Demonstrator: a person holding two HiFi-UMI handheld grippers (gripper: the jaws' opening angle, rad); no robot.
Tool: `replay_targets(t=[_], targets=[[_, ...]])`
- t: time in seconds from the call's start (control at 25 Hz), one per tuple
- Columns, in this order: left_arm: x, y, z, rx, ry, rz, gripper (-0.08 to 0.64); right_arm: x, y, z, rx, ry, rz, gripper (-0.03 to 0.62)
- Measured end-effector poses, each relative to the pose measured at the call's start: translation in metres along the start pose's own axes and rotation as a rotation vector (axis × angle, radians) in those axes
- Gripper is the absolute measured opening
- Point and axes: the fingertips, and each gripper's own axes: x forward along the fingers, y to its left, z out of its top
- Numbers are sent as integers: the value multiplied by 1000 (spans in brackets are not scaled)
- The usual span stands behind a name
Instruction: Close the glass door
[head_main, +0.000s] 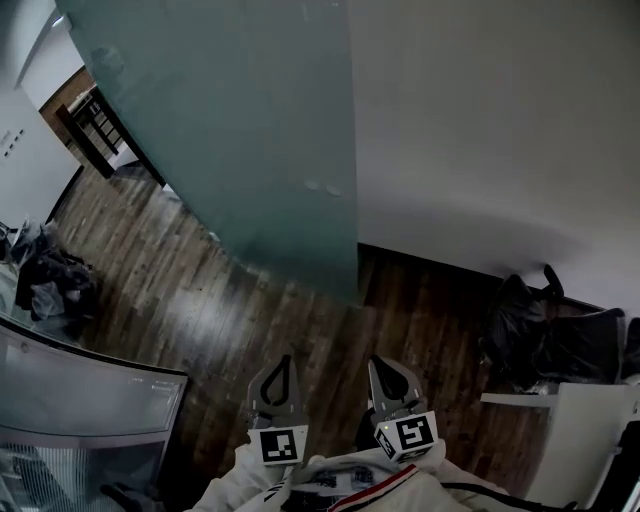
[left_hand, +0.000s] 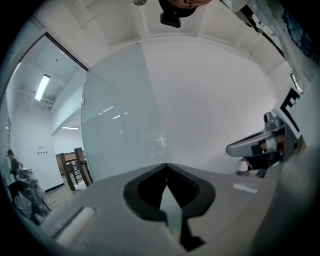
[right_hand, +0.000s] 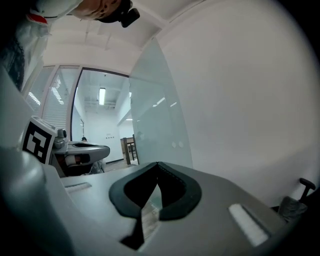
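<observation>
The frosted glass door (head_main: 250, 130) stands ahead, its free edge against a white wall (head_main: 480, 120), with two small round fittings (head_main: 322, 187) near that edge. Both grippers are low in the head view, a good way short of the door and touching nothing. My left gripper (head_main: 284, 362) has its tips together and nothing between them. My right gripper (head_main: 380, 362) is the same. In the left gripper view the glass door (left_hand: 120, 135) fills the left half beyond the joined tips of the left gripper (left_hand: 166, 165). The right gripper view has the glass door (right_hand: 152, 120) straight ahead of the right gripper (right_hand: 158, 163).
Dark wooden floor (head_main: 200, 300) runs under the door. Black bags (head_main: 545, 330) and a white desk (head_main: 575, 420) stand at the right. A curved glass partition (head_main: 80, 400) is at the lower left, with a heap of clothing (head_main: 50, 280) behind it. A wooden chair (head_main: 95, 125) stands beyond the door.
</observation>
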Motion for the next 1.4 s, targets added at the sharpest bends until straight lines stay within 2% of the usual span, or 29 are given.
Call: replay_targets(t=[0.28, 0.44, 0.6, 0.8, 1.08, 1.24, 1.4], targets=[[71, -28, 16, -19, 10, 21, 3, 40, -61, 19, -13, 8, 59, 5], [89, -26, 16, -41, 15, 58, 3, 62, -76, 18, 6, 26, 86, 5], [98, -10, 5, -38, 59, 87, 3, 83, -73, 20, -14, 34, 127, 5], [126, 9, -8, -75, 66, 87, 3, 119, -77, 17, -10, 65, 126, 5], [187, 43, -3, -89, 6, 71, 3, 179, -85, 45, -104, 61, 124, 5], [205, 71, -4, -112, -18, 82, 3, 212, -77, 55, -126, 67, 130, 5], [223, 86, -13, -121, -1, 90, 3, 234, -77, 59, -147, 67, 140, 5]])
